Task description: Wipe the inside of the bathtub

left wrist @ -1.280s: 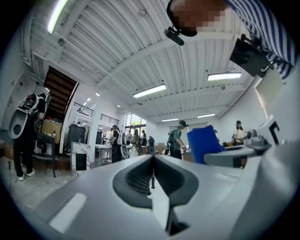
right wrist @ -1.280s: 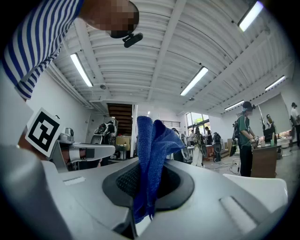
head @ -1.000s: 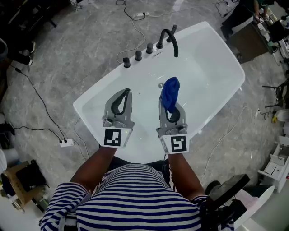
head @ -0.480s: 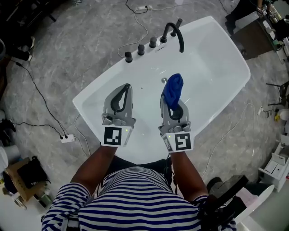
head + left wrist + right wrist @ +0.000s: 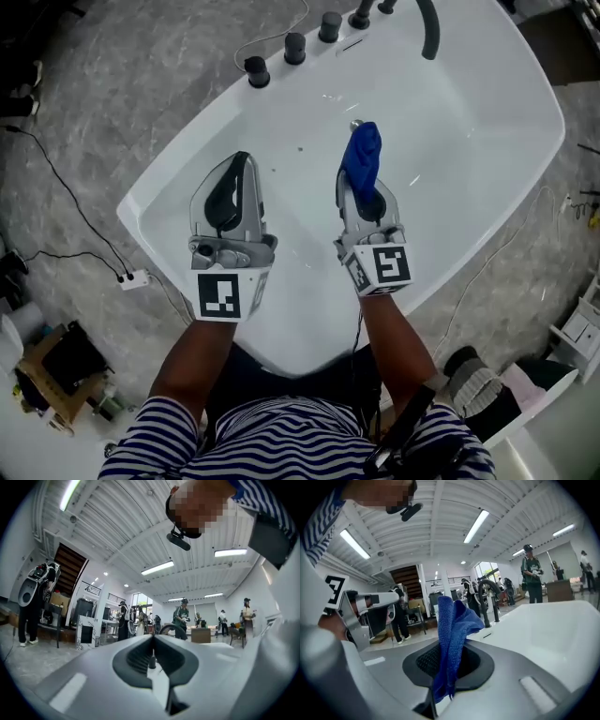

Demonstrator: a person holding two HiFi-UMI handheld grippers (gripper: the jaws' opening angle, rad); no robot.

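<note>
Blue cloth sits pinched in my right claw. The jaws are pressed together on its lower part, and the rest stands bunched past the tips. From the right gripper view I see the same fold of cloth rising out of the dark pads. My left claw is fully closed with nothing between its jaws, and the left gripper view shows the two tips meeting in a thin seam.

Both claws hang side by side over the inside of the white bathtub, the left one nearer the tub's left rim and the right one about mid-basin. The cloth's top lies just short of the small drain on the tub floor; I cannot tell whether it touches the surface. Along the far rim stand three black knobs and a curved black faucet. Grey stone floor surrounds the tub, with a white power strip lying off its left corner.
</note>
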